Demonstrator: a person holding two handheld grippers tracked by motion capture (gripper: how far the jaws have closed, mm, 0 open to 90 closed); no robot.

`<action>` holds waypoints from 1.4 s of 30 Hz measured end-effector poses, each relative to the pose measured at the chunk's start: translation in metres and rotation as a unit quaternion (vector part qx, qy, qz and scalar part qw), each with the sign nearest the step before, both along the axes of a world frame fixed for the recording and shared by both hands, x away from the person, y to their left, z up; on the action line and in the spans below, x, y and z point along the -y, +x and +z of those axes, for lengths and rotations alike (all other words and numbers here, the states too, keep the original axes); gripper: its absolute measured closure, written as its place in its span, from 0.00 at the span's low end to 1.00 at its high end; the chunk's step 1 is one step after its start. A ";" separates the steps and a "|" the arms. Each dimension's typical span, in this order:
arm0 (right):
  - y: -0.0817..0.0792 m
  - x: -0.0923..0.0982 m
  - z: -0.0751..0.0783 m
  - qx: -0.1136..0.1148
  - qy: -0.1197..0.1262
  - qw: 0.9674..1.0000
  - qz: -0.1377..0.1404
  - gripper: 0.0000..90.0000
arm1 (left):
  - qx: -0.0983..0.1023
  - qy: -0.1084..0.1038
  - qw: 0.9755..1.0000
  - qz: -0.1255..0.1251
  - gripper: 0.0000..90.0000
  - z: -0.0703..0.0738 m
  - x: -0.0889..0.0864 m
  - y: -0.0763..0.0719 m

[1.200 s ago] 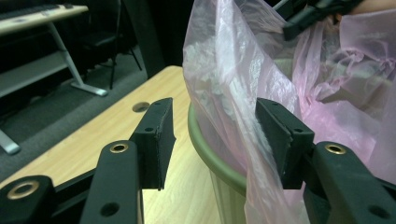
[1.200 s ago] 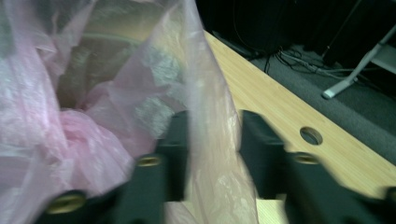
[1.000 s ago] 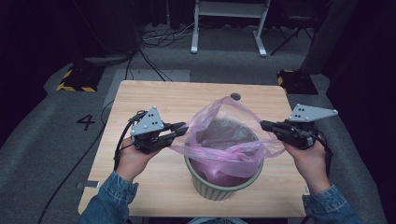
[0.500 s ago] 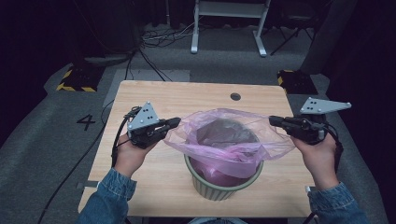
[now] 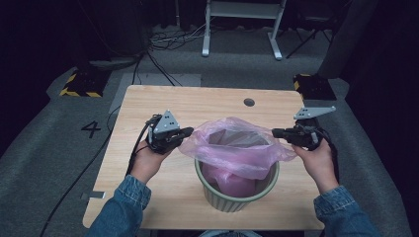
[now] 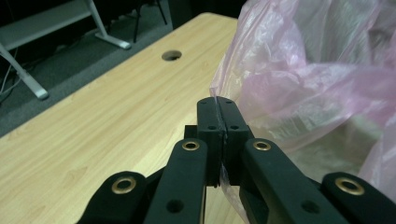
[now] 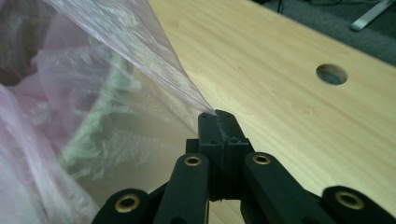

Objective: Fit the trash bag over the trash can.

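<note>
A thin pink plastic bag (image 5: 232, 148) lines a ribbed pale green bin (image 5: 236, 193) that stands on the wooden table (image 5: 197, 103). The bag's mouth is stretched wide over the bin's rim. My left gripper (image 5: 189, 131) is shut on the bag's left edge; in the left gripper view (image 6: 218, 102) the film (image 6: 303, 70) is pinched between the jaws. My right gripper (image 5: 274, 132) is shut on the right edge, with the bag (image 7: 93, 93) pulled taut from its jaw tips (image 7: 217, 115).
A round cable hole (image 5: 249, 102) sits near the table's far edge. Bare tabletop lies around the bin. Beyond the table are grey carpet, cables (image 5: 163, 39), a white metal frame (image 5: 242, 24) and a floor marker "4" (image 5: 92, 129).
Both grippers moved apart and down, spreading the bag's mouth from a raised peak to a wide opening lowered over the bin's rim.
</note>
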State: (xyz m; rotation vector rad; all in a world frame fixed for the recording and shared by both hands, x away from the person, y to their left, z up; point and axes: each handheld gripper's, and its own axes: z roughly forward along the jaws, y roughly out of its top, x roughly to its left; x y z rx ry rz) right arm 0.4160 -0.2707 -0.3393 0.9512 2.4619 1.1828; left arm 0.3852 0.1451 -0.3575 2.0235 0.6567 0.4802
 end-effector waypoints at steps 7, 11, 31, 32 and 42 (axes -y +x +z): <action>0.002 -0.002 -0.029 -0.038 -0.022 0.999 0.005 1.00 | -0.041 0.023 0.999 0.015 0.99 -0.024 -0.002 0.008; -0.002 0.002 -0.044 -0.057 -0.020 0.998 0.007 1.00 | -0.053 0.040 0.998 0.007 0.99 -0.036 0.000 0.004; -0.044 0.026 -0.050 0.005 -0.002 1.000 -0.013 0.63 | -0.017 0.039 0.998 0.045 0.52 -0.040 -0.019 -0.031; -0.044 0.031 -0.045 0.009 0.003 1.000 -0.017 0.63 | -0.015 0.033 0.998 0.044 0.51 -0.039 -0.021 -0.032; -0.054 0.061 -0.002 0.063 0.023 0.997 -0.047 0.57 | 0.016 -0.034 0.999 0.024 0.46 -0.002 -0.047 -0.056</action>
